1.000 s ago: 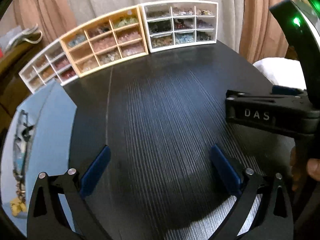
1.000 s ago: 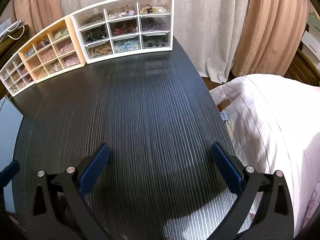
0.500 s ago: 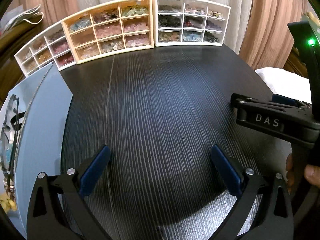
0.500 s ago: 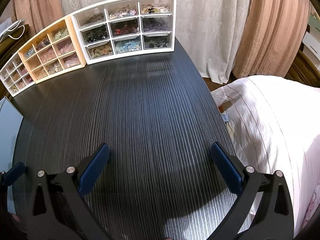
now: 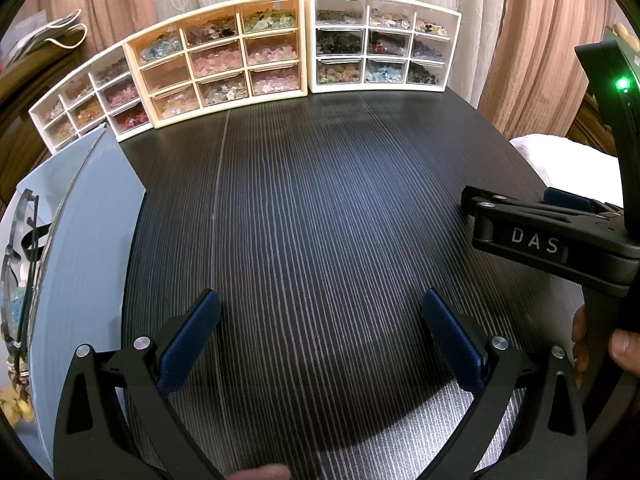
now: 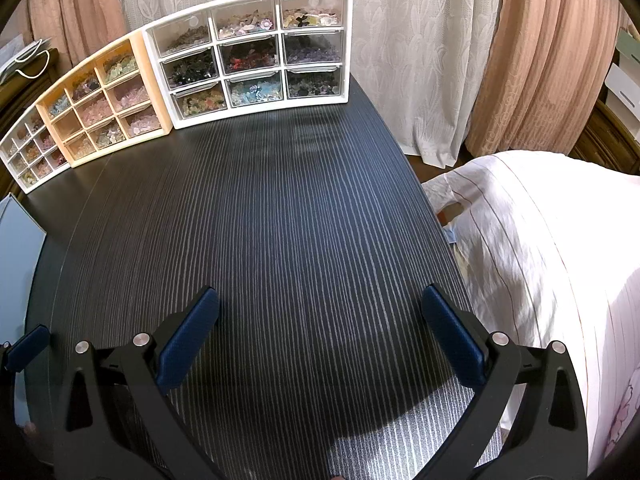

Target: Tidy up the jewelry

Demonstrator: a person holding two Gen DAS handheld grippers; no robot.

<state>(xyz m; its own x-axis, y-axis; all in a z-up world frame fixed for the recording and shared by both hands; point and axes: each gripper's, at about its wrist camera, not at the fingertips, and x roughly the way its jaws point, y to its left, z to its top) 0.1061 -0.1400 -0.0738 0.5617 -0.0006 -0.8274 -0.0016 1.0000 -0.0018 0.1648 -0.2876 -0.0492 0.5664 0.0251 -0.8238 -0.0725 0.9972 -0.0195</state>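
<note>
Three small drawer cabinets full of beads stand in a row at the back of the dark striped table [image 5: 320, 208]: a white one [image 5: 384, 44] on the right, an orange one [image 5: 224, 56] in the middle, a white one [image 5: 88, 96] on the left. They also show in the right wrist view, white [image 6: 256, 56], orange [image 6: 104, 100], white [image 6: 28, 152]. My left gripper [image 5: 320, 340] is open and empty above the near table. My right gripper [image 6: 320, 340] is open and empty, seen from the side [image 5: 540, 236] in the left wrist view.
A blue-grey board [image 5: 80, 248] lies at the table's left edge, with a clear stand holding hanging jewelry [image 5: 20, 280] beyond it. A white striped cloth [image 6: 540, 264] covers something right of the table. Curtains [image 6: 420, 40] hang behind.
The left wrist view has swung right and levelled, bringing the cabinets more to centre. The right gripper has barely moved. Both stay open.
</note>
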